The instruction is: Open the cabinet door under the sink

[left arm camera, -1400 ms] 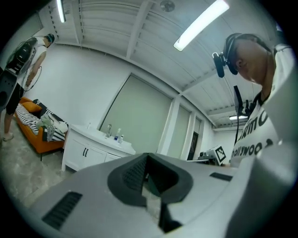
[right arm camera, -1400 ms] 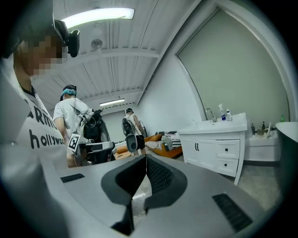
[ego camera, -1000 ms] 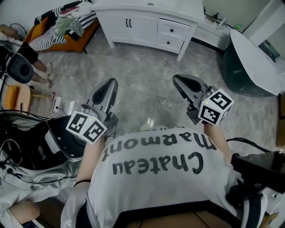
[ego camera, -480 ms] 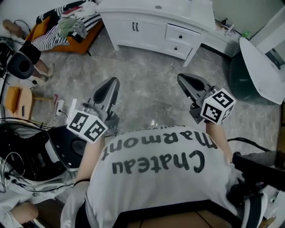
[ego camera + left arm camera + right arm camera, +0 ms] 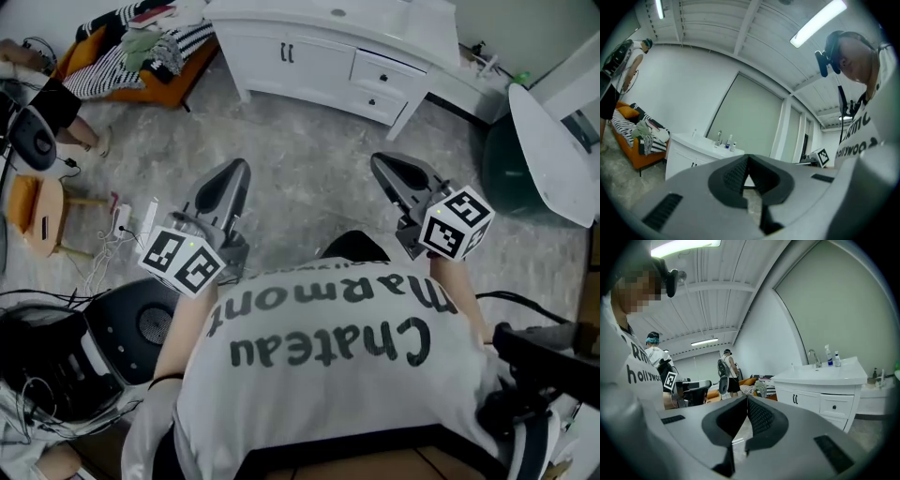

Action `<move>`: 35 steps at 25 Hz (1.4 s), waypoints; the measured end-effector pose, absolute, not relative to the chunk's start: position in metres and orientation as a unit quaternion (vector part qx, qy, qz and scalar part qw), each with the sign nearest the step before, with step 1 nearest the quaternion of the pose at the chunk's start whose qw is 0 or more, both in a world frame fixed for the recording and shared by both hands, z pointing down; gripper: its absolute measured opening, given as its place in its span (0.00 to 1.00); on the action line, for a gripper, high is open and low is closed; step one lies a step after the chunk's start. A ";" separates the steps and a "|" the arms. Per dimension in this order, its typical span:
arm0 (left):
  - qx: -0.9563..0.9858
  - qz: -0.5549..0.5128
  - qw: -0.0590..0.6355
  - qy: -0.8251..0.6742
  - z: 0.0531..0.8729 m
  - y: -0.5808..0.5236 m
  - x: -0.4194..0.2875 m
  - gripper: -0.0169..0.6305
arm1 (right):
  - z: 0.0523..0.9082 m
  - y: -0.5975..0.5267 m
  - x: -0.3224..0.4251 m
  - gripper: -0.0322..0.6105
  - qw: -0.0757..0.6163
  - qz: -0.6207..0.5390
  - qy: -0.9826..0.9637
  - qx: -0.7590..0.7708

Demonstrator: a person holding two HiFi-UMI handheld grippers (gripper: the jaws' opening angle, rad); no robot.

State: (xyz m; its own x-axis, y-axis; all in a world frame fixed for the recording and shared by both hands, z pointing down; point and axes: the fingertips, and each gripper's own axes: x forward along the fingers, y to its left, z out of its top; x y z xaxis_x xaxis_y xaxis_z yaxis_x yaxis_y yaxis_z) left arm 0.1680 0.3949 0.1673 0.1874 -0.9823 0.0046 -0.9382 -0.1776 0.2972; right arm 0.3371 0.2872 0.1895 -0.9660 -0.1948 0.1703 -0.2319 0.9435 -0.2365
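The white sink cabinet (image 5: 319,42) stands across the grey floor at the top of the head view. Its double door (image 5: 286,58) is closed and carries two dark upright handles; two drawers (image 5: 386,77) sit to the right of it. My left gripper (image 5: 238,167) and right gripper (image 5: 375,161) are held out level side by side, well short of the cabinet. Both are shut with nothing between the jaws. The right gripper view shows the closed door handles (image 5: 794,399) beyond its gripper (image 5: 747,397). The left gripper view shows the cabinet (image 5: 686,157) behind its gripper (image 5: 748,156).
An orange sofa (image 5: 155,80) piled with striped cloth stands left of the cabinet. A round orange stool (image 5: 36,214), a power strip (image 5: 120,220) and black equipment (image 5: 131,323) lie at the left. A white round table (image 5: 548,141) is at the right. Two people (image 5: 727,371) stand far off.
The cabinet has drifted right and slightly nearer in the head view as both grippers travelled forward together. Both stay shut and empty. A dark shoe now shows between them.
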 end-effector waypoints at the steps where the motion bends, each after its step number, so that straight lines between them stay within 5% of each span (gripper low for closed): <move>1: 0.762 -0.101 0.123 -0.627 0.167 0.391 0.169 0.04 | 0.190 0.284 0.339 0.06 0.072 0.132 -0.982 0.111; 35: 0.653 -0.118 0.129 -0.737 0.192 0.208 0.128 0.04 | 0.213 0.040 0.233 0.06 0.129 0.116 -0.984 -0.033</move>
State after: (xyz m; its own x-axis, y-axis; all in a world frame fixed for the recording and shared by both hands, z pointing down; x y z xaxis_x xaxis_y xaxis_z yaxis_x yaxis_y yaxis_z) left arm 0.1277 0.2076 0.1922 -0.1135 -0.9929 0.0356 -0.9317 0.1188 0.3434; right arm 0.2329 0.0403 0.2129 -0.9647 0.0949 0.2456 0.0351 0.9708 -0.2373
